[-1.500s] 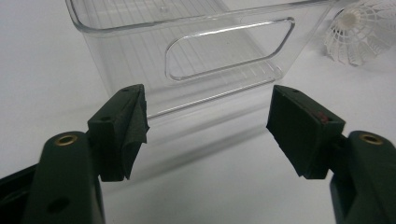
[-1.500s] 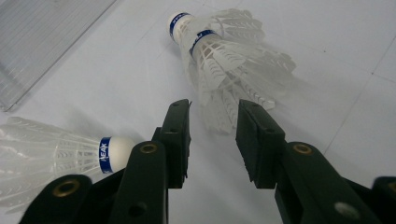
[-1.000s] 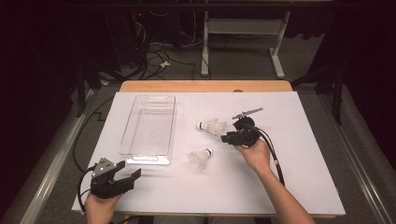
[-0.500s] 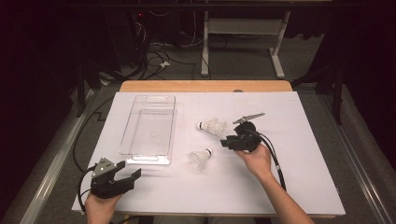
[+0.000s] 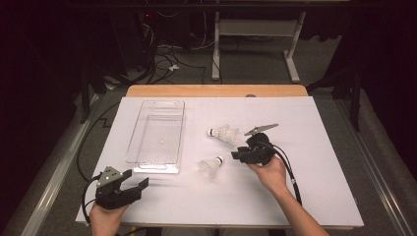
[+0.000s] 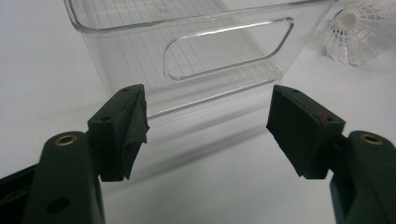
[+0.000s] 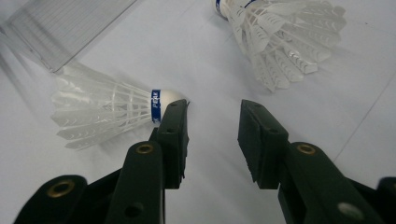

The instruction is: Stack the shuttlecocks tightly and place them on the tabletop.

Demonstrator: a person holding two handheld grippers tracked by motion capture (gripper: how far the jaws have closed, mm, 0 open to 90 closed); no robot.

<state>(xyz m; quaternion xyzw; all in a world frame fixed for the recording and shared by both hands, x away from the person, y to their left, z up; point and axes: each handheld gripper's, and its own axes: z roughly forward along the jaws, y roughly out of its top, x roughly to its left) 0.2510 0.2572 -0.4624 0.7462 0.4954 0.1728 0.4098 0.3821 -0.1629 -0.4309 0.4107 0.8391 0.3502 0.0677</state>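
Note:
Two white shuttlecocks lie on the white table sheet. The near shuttlecock [image 5: 210,166] [image 7: 107,112] has a blue band at its cork, which points at my right gripper [image 5: 237,155] [image 7: 212,123]; that gripper is open, its left jaw close beside the cork, nothing between the jaws. The far shuttlecock [image 5: 224,133] [image 7: 275,35] lies beyond it. A clear plastic tray [image 5: 157,135] [image 6: 196,51] stands empty at the left. My left gripper [image 5: 134,184] [image 6: 208,119] is open near the table's front left corner, facing the tray's near end wall.
The white sheet [image 5: 305,187] covers most of the wooden table [image 5: 216,91]. Black cables trail from both grippers. Beyond the table are a dark floor, cables and a white desk frame [image 5: 255,34].
My right gripper has moved down and left, from beside the far shuttlecock toward the near one's cork. The left gripper has stayed in place.

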